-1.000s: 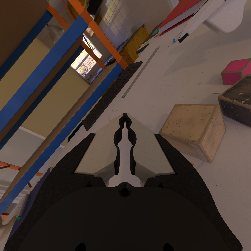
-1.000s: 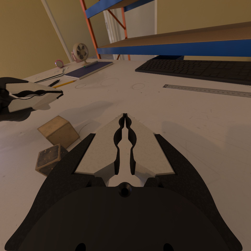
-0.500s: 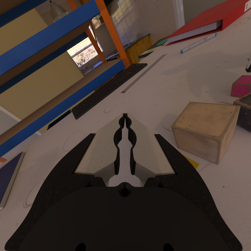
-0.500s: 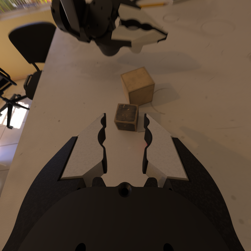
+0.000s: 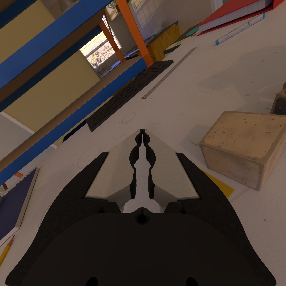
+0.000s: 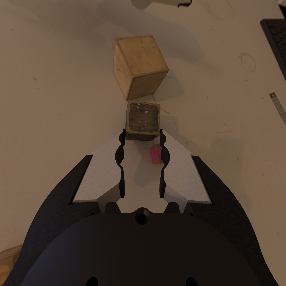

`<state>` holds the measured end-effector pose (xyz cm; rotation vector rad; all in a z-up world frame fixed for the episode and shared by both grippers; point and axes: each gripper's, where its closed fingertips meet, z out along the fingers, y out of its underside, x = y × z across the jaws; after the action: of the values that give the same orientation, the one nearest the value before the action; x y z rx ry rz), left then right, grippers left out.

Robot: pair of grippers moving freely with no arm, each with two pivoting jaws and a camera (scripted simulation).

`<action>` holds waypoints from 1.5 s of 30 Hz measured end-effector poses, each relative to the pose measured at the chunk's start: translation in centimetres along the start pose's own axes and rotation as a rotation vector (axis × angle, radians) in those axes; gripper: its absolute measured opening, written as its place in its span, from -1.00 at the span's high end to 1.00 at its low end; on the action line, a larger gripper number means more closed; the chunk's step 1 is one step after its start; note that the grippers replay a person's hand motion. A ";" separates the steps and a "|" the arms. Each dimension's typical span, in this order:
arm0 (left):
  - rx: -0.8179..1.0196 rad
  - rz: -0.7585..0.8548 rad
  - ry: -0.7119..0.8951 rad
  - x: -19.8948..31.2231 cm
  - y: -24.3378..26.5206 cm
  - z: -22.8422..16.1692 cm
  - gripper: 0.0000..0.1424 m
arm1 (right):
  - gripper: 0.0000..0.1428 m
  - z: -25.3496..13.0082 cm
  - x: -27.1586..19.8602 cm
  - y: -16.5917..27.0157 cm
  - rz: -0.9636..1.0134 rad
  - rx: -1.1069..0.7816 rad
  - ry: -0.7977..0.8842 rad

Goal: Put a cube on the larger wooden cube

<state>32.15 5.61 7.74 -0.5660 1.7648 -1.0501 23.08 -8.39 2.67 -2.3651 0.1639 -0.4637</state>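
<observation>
Cubes are seen at the right gripper: the dark cube [image 6: 143, 118] is now framed at the tips of the spread fingers, not yet grasped.

Since half a second ago, the right gripper [image 6: 142, 133] has been brought down closer, so the dark cube sits just at its fingertips instead of ahead of them, and the pale larger wooden cube [image 6: 140, 65] is seen just beyond it on the white table [image 6: 61, 92]. A small pink cube [image 6: 155, 154] is partly hidden behind the right finger [image 6: 176, 162]. Three cubes are counted. The left gripper [image 5: 142, 131] is clenched on nothing, with the larger cube to its right. Around these lie one black keyboard [image 5: 128, 92], one steel ruler [image 5: 168, 72], one red binder [image 5: 241, 14] and one marker [image 5: 239, 28].
</observation>
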 end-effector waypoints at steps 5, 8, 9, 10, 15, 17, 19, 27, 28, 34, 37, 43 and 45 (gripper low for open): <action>0.003 -0.005 -0.002 -0.1 -0.1 0.1 1.00 | 0.37 -1.8 0.6 -2.0 0.066 0.191 -0.090; 0.012 -0.017 -0.007 -0.3 -0.2 0.1 1.00 | 0.37 -2.9 0.7 -3.6 0.106 0.315 -0.187; 0.018 -0.025 -0.008 -0.4 -0.2 0.0 1.00 | 0.37 -3.2 0.7 -4.1 0.115 0.352 -0.241; 0.025 -0.034 -0.009 -0.5 -0.3 0.0 1.00 | 0.37 -3.4 0.8 -4.7 0.112 0.379 -0.280; 0.080 -0.087 -0.007 -1.3 -0.7 -0.4 1.00 | 0.37 -3.1 0.9 -7.9 -0.056 0.357 -0.416; 0.103 -0.110 -0.013 -1.7 -0.9 -0.6 1.00 | 0.37 -2.2 1.1 -9.2 -0.132 0.313 -0.433; 0.122 -0.125 -0.018 -2.0 -1.0 -0.8 1.00 | 0.37 -1.2 1.1 -10.1 -0.181 0.279 -0.438; 0.109 -0.089 -0.027 -2.5 -0.4 -0.6 1.00 | 0.37 1.4 0.2 -10.4 -0.192 0.268 -0.488; 0.103 -0.082 -0.029 -2.6 -0.3 -0.4 1.00 | 0.37 1.7 0.2 -10.4 -0.178 0.270 -0.494; 0.081 -0.060 -0.030 -3.1 0.1 0.6 1.00 | 0.37 2.4 0.5 -9.9 -0.164 0.245 -0.478; 0.068 -0.038 -0.026 -2.9 0.3 0.9 1.00 | 0.37 2.2 0.7 -9.7 -0.155 0.237 -0.478; 0.045 0.005 -0.014 -2.4 0.5 1.3 1.00 | 0.39 2.4 0.6 -9.0 -0.162 0.213 -0.487; 0.048 0.002 -0.014 -2.5 0.5 1.2 1.00 | 0.39 2.3 0.7 -8.9 -0.159 0.204 -0.492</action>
<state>34.35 7.22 8.36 -0.5408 1.7227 -1.0814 24.45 -0.52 7.28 -2.2231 -0.2870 0.0379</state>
